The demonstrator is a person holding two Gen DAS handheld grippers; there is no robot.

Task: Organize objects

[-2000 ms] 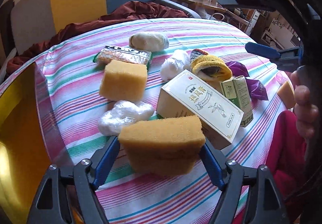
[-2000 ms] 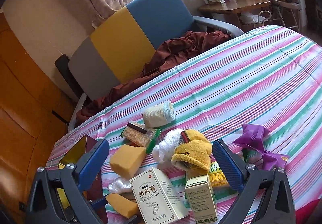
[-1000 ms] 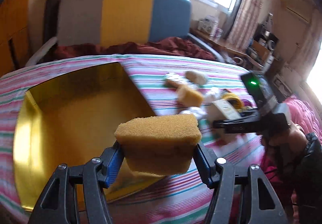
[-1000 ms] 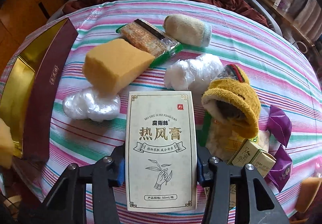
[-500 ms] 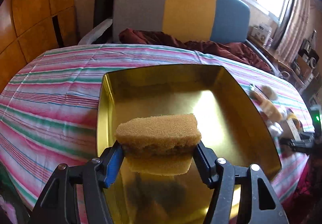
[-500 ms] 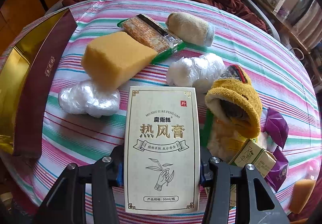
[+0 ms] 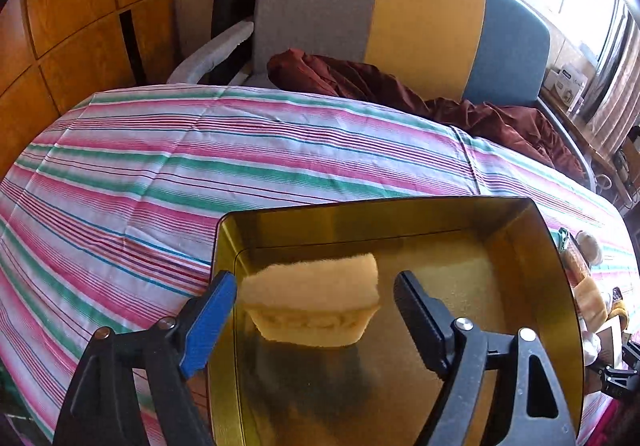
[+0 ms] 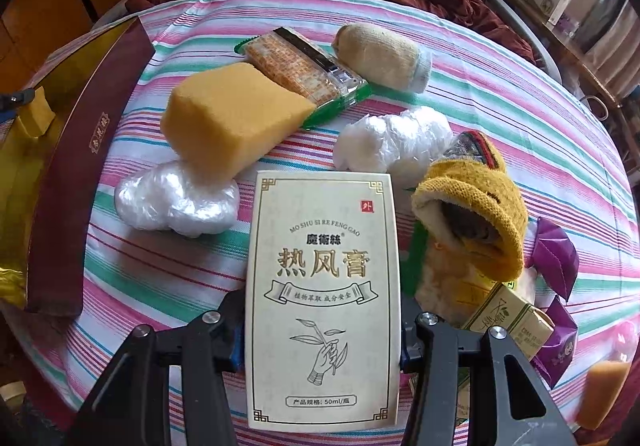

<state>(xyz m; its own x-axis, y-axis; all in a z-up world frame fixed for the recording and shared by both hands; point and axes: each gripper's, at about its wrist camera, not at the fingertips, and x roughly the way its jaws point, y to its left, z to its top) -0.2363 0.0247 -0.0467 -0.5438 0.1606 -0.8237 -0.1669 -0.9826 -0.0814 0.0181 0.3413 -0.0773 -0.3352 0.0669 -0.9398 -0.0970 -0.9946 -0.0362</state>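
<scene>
My left gripper [image 7: 316,296] is open over the gold tin box [image 7: 556,258]. A yellow sponge [image 7: 312,282] lies inside the box between the spread fingers, free of both pads. In the right wrist view that sponge [image 8: 38,111] shows small at the far left inside the box [image 8: 80,149]. My right gripper [image 8: 322,320] is shut on a cream carton with Chinese print [image 8: 324,242], held above the striped table.
On the striped cloth [image 8: 500,93] lie a big yellow sponge [image 8: 228,117], a cracker pack [image 8: 304,73], a rolled beige sock [image 8: 384,55], two plastic-wrapped lumps [image 8: 176,201], a yellow knit sock [image 8: 472,201], small green boxes [image 8: 508,314] and purple sachets [image 8: 556,258]. A chair [image 7: 400,17] stands behind.
My left gripper moved deeper over the gold box and opened, letting go of the sponge, which now rests in the box. My right gripper holds the carton a little higher.
</scene>
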